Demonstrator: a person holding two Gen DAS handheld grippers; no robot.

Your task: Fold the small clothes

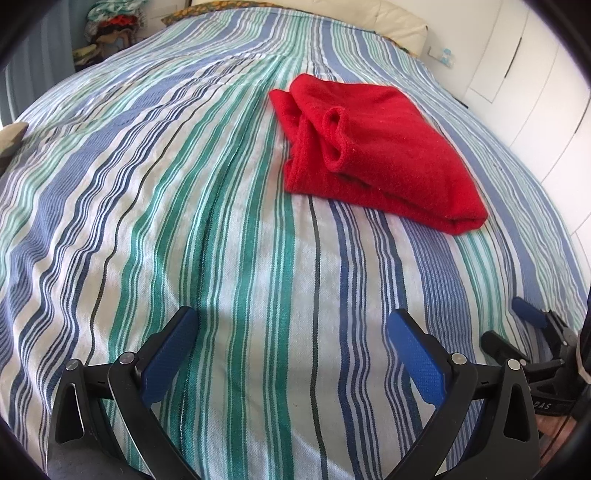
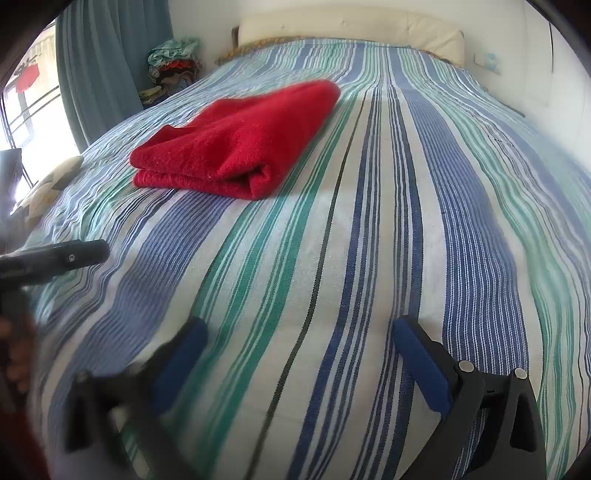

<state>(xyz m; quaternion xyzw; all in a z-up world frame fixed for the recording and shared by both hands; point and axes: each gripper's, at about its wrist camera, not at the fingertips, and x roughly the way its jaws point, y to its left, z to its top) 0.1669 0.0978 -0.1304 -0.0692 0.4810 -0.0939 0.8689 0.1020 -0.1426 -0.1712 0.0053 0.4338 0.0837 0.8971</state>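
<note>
A red knitted garment (image 1: 380,155) lies folded in a thick bundle on the striped bedspread (image 1: 184,221), with a sleeve cuff showing on top. It also shows in the right wrist view (image 2: 236,147), far left of centre. My left gripper (image 1: 291,325) is open and empty, low over the bedspread, well short of the garment. My right gripper (image 2: 299,332) is open and empty, also near the bed's front. The right gripper shows at the lower right of the left wrist view (image 1: 532,321).
A cream headboard (image 2: 351,33) stands at the far end of the bed. A pile of clothes (image 2: 173,66) sits beside the bed by a blue curtain (image 2: 107,59). White cupboard doors (image 1: 532,74) stand on the right. A patterned cushion (image 2: 48,188) lies at the left edge.
</note>
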